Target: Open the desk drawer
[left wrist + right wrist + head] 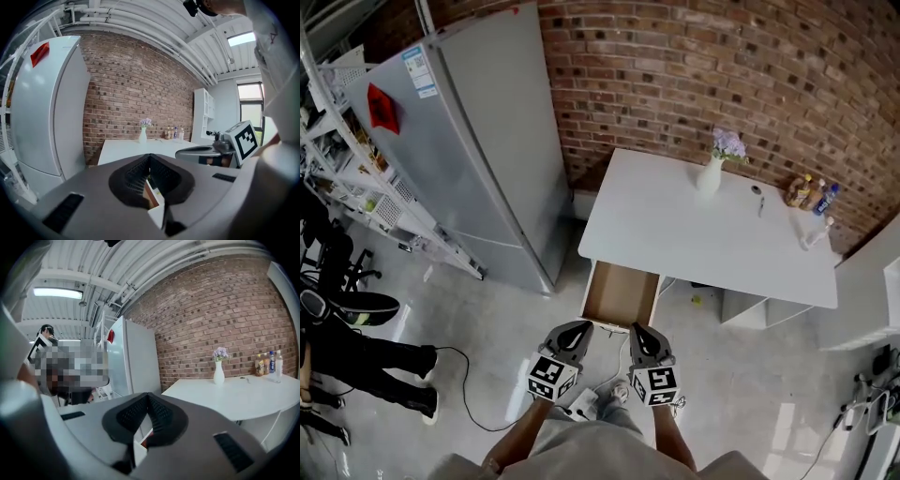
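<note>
The white desk (pixel 703 234) stands against the brick wall. Its drawer (pixel 621 292) is pulled out at the near left corner, showing a bare brown inside. My left gripper (pixel 584 327) and right gripper (pixel 636 330) hang side by side just short of the drawer's front edge, touching nothing. Both are shut with nothing between the jaws. In the left gripper view the left gripper (pixel 150 156) points at the desk (pixel 136 147), and a sliver of the drawer (pixel 151 193) shows under its shut jaws. The right gripper (pixel 149 393) faces the desk (pixel 234 394) too.
A tall grey fridge (pixel 478 141) stands left of the desk. On the desk are a white vase with flowers (pixel 711 173) and several bottles (pixel 811 192). A metal rack (pixel 356 178) and a seated person's legs (pixel 366 352) are at far left. A white cabinet (pixel 872 291) is right.
</note>
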`<state>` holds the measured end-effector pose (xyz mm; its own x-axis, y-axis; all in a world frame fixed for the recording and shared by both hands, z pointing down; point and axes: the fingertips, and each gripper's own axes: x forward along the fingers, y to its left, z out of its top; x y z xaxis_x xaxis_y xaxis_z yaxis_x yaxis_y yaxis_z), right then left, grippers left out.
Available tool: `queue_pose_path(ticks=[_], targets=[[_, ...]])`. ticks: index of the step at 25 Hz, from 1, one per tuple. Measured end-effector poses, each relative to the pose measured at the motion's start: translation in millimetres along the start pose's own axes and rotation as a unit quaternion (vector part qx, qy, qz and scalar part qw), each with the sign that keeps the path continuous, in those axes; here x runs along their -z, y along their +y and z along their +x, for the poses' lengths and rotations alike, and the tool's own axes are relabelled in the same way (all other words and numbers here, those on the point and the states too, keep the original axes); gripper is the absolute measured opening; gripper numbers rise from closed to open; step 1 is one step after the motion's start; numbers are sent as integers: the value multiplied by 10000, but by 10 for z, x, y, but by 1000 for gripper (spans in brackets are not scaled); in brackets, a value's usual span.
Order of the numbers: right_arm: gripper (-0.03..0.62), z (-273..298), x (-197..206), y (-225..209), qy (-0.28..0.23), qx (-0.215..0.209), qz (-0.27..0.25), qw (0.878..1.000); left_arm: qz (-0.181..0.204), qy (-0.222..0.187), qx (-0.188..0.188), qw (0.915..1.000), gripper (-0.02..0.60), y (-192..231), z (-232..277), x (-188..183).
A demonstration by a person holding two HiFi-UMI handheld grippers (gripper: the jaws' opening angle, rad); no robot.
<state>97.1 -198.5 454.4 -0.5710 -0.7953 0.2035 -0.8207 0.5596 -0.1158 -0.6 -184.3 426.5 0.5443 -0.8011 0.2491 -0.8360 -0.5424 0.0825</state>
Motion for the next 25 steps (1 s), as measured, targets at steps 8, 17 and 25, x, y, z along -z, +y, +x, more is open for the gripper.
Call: queue_pose_path(ticks=[8,17,25], targets=[[17,-302,70,0,46,112,78,9999,143,-121,-55,9998,12,-94,-189,-147],[17,-714,271,729,-4,314,-122,9994,151,-250,44,9996,12,-194,-1064,176],[17,-1513,702,2073,107,608,-96,9980,-15,-224,244,9995,12,-403,-2451,794]])
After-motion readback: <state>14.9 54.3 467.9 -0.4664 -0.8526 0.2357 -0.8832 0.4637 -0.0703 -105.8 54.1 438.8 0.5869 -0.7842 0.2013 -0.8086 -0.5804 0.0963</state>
